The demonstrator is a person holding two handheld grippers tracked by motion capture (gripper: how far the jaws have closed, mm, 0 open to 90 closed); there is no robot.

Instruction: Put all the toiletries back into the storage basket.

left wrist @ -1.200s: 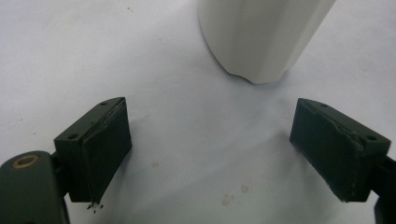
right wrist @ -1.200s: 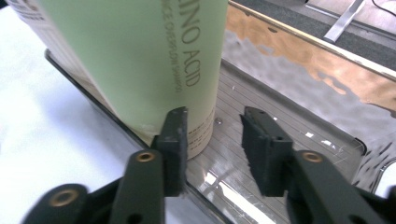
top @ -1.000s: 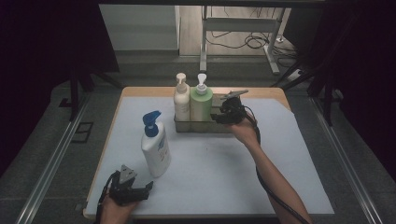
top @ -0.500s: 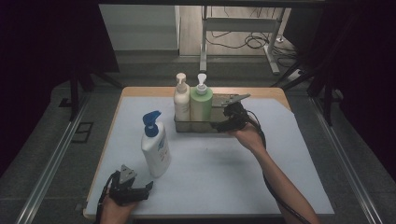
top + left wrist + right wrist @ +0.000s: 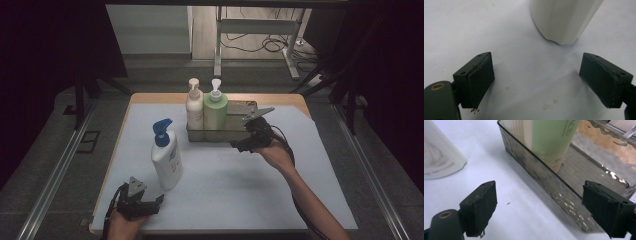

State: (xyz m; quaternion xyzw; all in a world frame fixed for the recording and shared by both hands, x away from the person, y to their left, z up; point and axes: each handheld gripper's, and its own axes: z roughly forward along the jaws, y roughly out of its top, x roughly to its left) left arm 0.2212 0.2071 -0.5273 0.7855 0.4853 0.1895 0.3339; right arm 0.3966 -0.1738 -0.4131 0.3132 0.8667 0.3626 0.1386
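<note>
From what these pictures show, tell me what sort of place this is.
Probably a lab recording station, not a home: a paper-covered table between metal rails, with loose cables on the floor behind.

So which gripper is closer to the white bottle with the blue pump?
Left. The left gripper sits just in front of the white bottle, jaws open. The right gripper is off to its right, by the tray.

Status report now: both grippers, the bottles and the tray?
Right gripper jaws just opening, empty, near tray. Left gripper open, near white bottle. Green bottle and cream bottle upright in tray. Nothing blocking.
</note>
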